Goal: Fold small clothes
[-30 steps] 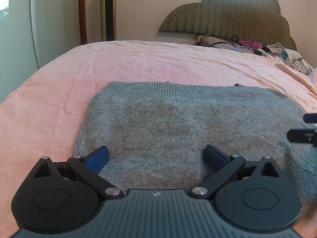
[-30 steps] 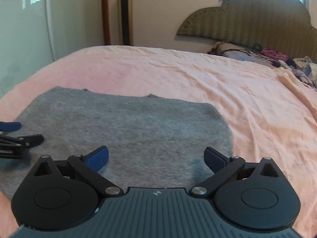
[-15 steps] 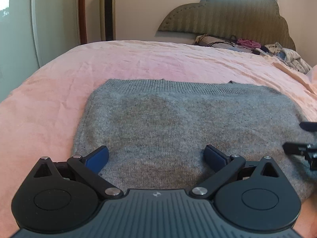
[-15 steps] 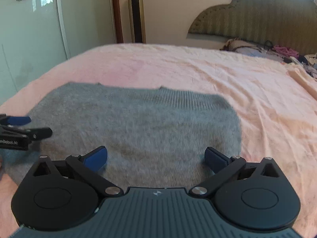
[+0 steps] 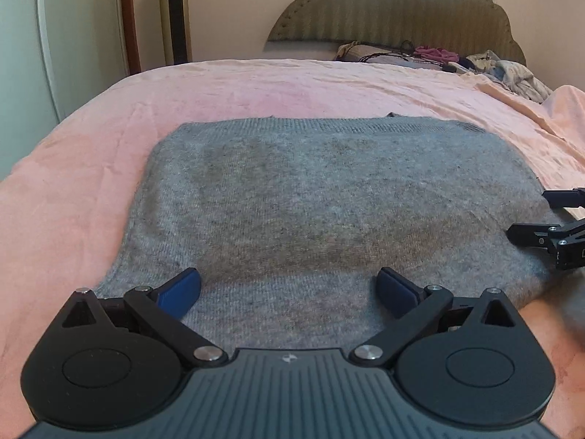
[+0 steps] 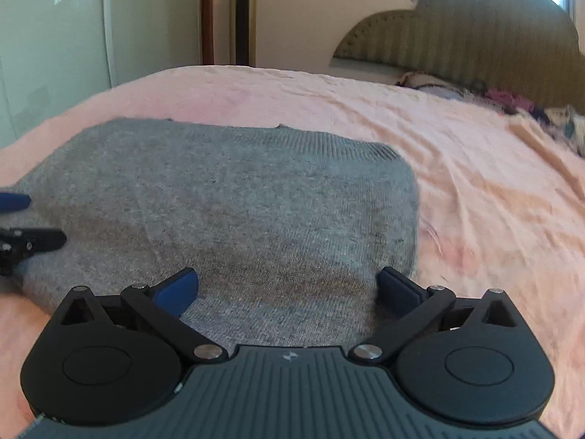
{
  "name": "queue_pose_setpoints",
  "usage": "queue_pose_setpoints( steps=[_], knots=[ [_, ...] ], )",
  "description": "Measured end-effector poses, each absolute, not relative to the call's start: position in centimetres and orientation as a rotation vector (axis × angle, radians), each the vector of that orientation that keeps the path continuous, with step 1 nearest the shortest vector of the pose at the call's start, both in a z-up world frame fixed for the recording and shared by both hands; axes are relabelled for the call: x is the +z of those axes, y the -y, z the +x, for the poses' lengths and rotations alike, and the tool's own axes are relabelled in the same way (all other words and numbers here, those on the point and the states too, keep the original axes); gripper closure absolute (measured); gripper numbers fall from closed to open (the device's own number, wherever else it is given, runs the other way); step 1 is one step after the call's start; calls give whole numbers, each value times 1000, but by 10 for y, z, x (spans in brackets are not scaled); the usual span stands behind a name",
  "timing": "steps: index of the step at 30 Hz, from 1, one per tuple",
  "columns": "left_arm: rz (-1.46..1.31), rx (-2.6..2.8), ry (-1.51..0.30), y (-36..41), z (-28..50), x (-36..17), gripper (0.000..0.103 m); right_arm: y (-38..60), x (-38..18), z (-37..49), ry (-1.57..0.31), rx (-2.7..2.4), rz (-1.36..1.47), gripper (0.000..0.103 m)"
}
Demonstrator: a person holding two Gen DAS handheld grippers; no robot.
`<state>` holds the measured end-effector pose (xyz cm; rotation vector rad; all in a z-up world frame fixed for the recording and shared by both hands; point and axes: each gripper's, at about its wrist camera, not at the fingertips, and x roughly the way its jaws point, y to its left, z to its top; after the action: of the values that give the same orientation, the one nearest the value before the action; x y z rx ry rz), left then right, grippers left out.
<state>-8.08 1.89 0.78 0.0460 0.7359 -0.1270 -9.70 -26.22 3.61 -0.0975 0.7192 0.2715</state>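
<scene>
Left gripper (image 5: 289,287): jaws spread wide, blue pads empty, poised low over the near edge of the grey knit garment (image 5: 329,212). Right gripper (image 6: 287,289): likewise spread, nothing between the pads, over the same near edge toward its right-hand corner.

Garment lies flat on the pink bedsheet (image 5: 91,168), directly ahead of both tools. Long axis runs left to right across my view; short axis runs away from me, ending at the ribbed far hem. It looks already folded into a rough rectangle, though I cannot tell how many layers.

My left tool is nearer the left half, my right tool nearer the right side edge, which falls just beside the right pad in the right wrist view. Each tool's fingers show at the margin of the other's view, so the two sit side by side along the near edge.

Judgement: next fold probably calls for both to pinch the near edge and carry it toward the far hem.

No containers in view. Far off: a loose pile of other clothes (image 5: 504,73) against the headboard (image 5: 402,11).
</scene>
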Motion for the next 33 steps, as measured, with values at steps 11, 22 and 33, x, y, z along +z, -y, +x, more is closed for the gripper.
queue_pose_setpoints(
  steps=[11,22,33],
  knots=[
    [-372,60,-705,-103,-162,31,1,266,45,-126,-782,329,-111,0],
    [-1019,33,-727,-133,-118,4,24,218,84,-129,-719,465,-40,0],
    [-863,33,-793,-110,-100,5,64,208,90,-114,-742,499,-22,0]
  ],
)
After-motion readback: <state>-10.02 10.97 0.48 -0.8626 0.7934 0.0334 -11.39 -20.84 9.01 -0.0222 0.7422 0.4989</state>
